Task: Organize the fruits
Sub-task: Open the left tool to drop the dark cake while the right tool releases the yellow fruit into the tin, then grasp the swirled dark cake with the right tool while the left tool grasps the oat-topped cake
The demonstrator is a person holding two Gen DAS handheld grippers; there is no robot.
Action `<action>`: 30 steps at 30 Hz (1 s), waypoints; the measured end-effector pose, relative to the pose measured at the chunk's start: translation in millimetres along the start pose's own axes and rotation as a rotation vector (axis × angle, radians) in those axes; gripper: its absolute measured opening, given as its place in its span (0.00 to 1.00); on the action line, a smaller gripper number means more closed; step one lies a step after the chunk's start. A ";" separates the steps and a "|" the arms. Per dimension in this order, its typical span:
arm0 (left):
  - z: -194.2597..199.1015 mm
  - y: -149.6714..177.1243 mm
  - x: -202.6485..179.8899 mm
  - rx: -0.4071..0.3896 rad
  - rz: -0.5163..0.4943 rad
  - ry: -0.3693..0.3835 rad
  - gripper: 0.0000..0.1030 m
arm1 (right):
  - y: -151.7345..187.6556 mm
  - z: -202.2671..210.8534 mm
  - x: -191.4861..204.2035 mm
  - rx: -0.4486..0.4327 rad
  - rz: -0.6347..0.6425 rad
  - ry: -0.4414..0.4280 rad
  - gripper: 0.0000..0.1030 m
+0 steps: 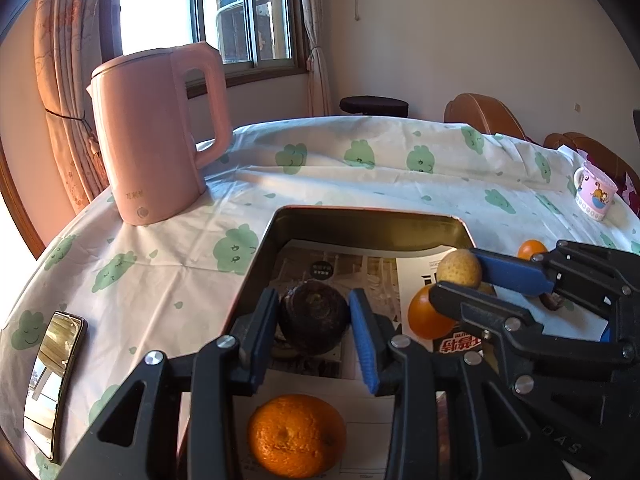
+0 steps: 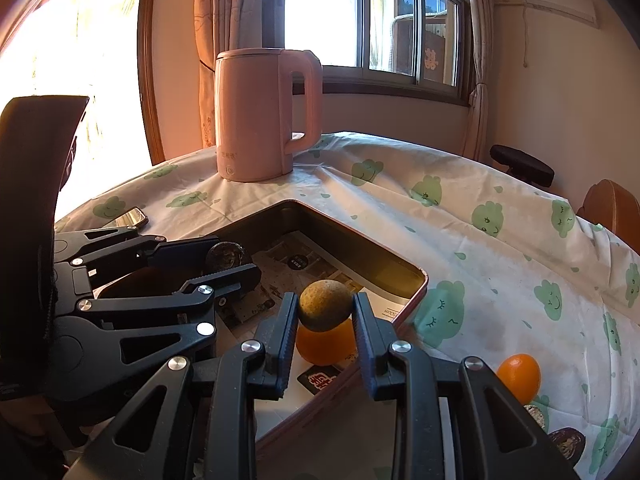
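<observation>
The left claw [image 1: 314, 316] grips a dark round fruit [image 1: 313, 311] over the tray [image 1: 360, 216]. The right claw [image 2: 325, 312], at 3 o'clock from it, grips a yellow fruit [image 2: 325, 305].

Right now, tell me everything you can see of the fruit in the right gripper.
The fruit is small, roundish and dull yellow-brown, with a rough, speckled skin. The right gripper holds it between its two blue-padded fingers, one pressing each side. It hangs above the tray, over an orange lying inside, near the tray's right wall. From the left wrist it shows as a pale, dotted ball. Whether it touches the orange cannot be told.
</observation>
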State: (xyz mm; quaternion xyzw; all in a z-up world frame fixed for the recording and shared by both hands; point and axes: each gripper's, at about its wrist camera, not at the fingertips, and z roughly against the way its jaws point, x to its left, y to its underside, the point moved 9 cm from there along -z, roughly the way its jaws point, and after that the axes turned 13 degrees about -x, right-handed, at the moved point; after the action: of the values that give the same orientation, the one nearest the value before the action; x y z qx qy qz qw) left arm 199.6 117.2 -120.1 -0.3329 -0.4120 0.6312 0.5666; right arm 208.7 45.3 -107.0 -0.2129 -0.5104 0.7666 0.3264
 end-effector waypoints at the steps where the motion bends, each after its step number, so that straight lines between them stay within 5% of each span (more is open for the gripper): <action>1: 0.0 -0.1 0.1 -0.001 0.000 -0.001 0.37 | 0.0 0.0 0.0 0.000 0.000 0.000 0.29; 9: 5.1 -3.3 7.4 -0.032 0.016 -0.021 0.57 | -0.5 3.8 -3.0 -0.015 -0.009 0.011 0.35; 16: 23.3 -13.3 4.2 -0.111 0.043 -0.011 0.82 | -7.2 30.4 -18.7 -0.072 -0.006 0.053 0.68; 30: 49.8 -35.7 -78.5 -0.191 -0.025 0.100 0.90 | 22.5 121.0 -150.7 -0.052 -0.065 0.371 0.69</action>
State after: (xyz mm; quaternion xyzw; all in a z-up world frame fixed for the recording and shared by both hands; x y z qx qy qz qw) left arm 181.9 33.1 -69.8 -0.4112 -0.4454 0.5645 0.5602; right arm 227.5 -146.7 -81.7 -0.3420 -0.4678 0.6898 0.4340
